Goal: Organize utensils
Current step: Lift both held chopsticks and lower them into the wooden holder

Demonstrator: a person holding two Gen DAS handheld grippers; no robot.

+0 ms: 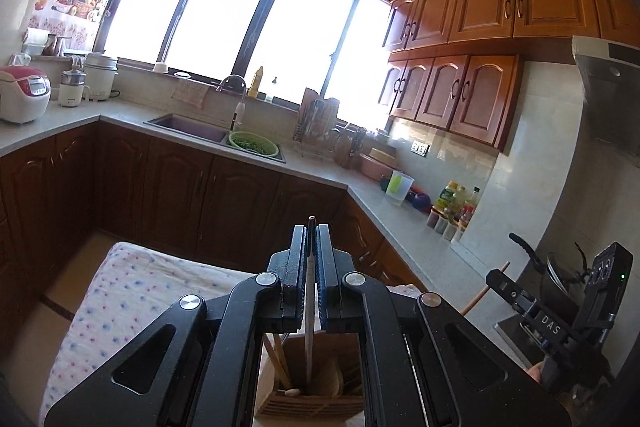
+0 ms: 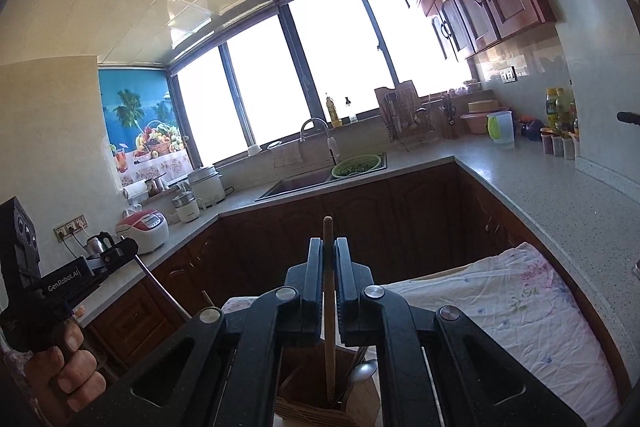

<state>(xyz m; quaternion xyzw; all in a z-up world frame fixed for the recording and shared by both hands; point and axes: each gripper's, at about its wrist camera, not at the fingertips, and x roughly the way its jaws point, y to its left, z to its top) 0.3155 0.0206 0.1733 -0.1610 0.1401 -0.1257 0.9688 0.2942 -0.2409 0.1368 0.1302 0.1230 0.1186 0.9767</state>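
Observation:
My left gripper point(image 1: 311, 231) is shut on a thin metal utensil handle point(image 1: 309, 307). The handle stands upright and its lower end reaches into a wooden utensil holder point(image 1: 320, 407) just below the jaws. My right gripper point(image 2: 329, 243) is shut on a wooden utensil handle point(image 2: 329, 327), which is also upright, and its lower end is down in the same wooden holder point(image 2: 296, 407). A metal spoon point(image 2: 362, 371) leans in that holder. The right wrist view shows the left gripper point(image 2: 126, 249) at the far left. The left wrist view shows the right gripper point(image 1: 498, 281) at the right.
The holder stands on a floral cloth point(image 2: 520, 307) over a small table. An L-shaped counter point(image 1: 400, 223) surrounds it, with a sink point(image 1: 188, 127), a green colander point(image 1: 253, 143), a dish rack point(image 1: 316, 131), bottles point(image 1: 452, 199) and a rice cooker point(image 1: 22, 93). A hand point(image 2: 68, 367) grips the left tool.

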